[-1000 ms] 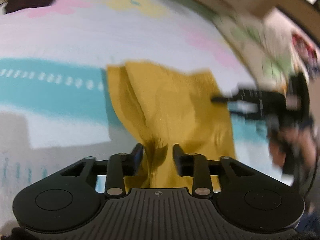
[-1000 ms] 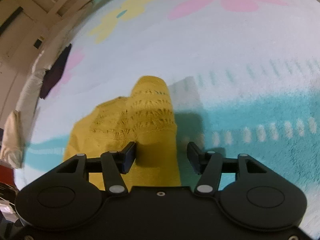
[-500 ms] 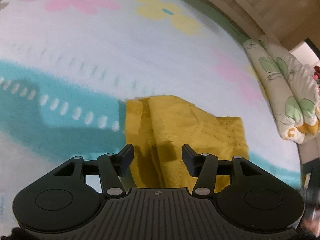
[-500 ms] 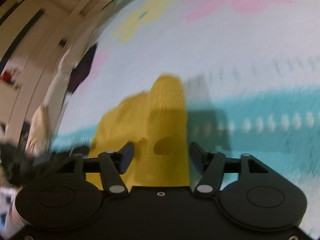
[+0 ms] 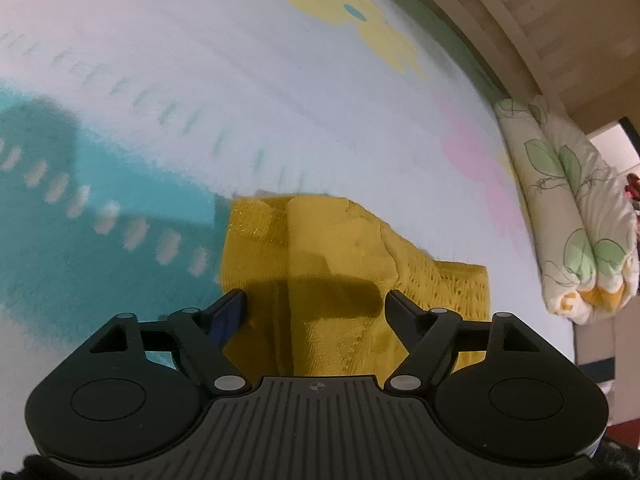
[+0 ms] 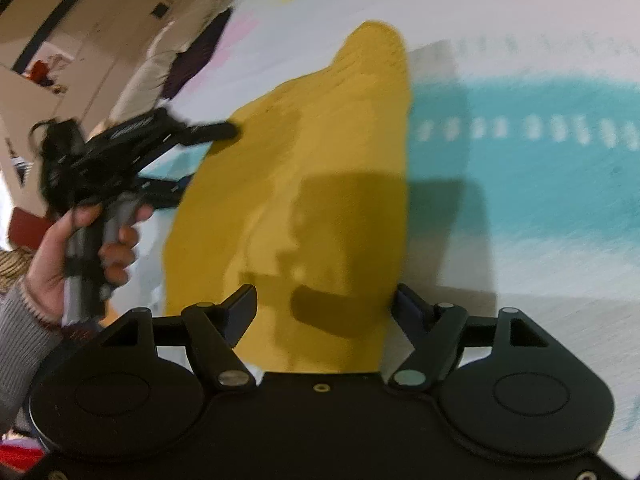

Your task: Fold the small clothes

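Left wrist view: left gripper (image 5: pixel 316 304) low in frame, jaws spread wide apart, nothing between them. Yellow knit garment (image 5: pixel 340 272) lies just ahead of and partly under the jaws, centre to lower centre of frame, folded over itself with a vertical crease line and an openwork knit section at its right edge. It rests on a rug (image 5: pixel 200 80) that is white with a teal band at left, dashed marks, and pink and yellow flower shapes along the top. Folded floral quilt (image 5: pixel 576 216) at right edge of frame, beside the rug.

Right wrist view: right gripper (image 6: pixel 324 308) at bottom, jaws also wide apart, gripping nothing; the garment (image 6: pixel 304 184) fills the centre of frame, flat on the rug (image 6: pixel 520 160), its narrow end pointing to upper centre. Gripper shadow falls across the cloth. Left gripper (image 6: pixel 200 160) shows at left of this frame, held by a hand (image 6: pixel 80 248) in a grey ribbed sleeve; its finger tips reach the garment's left edge, contact unclear because of motion blur. Dark cloth item (image 6: pixel 196 56) at upper left, well apart from the yellow garment.
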{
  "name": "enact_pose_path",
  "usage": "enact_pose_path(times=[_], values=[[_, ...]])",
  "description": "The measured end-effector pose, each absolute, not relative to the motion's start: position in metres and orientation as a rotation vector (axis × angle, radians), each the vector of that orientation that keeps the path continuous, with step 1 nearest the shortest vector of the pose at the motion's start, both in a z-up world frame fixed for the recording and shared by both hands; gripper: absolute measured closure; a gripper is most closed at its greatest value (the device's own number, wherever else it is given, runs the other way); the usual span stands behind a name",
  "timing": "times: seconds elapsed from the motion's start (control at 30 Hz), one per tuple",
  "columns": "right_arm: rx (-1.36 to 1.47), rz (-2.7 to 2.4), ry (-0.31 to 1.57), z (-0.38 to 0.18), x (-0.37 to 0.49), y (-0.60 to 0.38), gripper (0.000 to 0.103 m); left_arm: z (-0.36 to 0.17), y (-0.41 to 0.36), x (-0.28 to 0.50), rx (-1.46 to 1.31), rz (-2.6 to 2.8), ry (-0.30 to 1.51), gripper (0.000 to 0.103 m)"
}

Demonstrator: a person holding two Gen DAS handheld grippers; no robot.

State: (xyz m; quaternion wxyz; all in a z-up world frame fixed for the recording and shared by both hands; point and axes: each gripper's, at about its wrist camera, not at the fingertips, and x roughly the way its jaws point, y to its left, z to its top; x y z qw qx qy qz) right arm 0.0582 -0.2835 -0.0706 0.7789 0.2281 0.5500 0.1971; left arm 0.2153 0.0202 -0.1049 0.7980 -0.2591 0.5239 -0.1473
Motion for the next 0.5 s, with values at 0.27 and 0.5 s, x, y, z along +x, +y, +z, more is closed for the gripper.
enact_pose_path(times=[0.27,0.5], values=[[0.404,0.440,1.152,-0.054,0.044,-0.268,0.079,-0.072,-0.006,0.207,-0.219,-0.413,0.949,0.091],[0.355,0.325,1.281,-0.068,0.042,-0.271,0.070,-0.085,-0.002,0.205,-0.123,-0.387,0.987,0.086]])
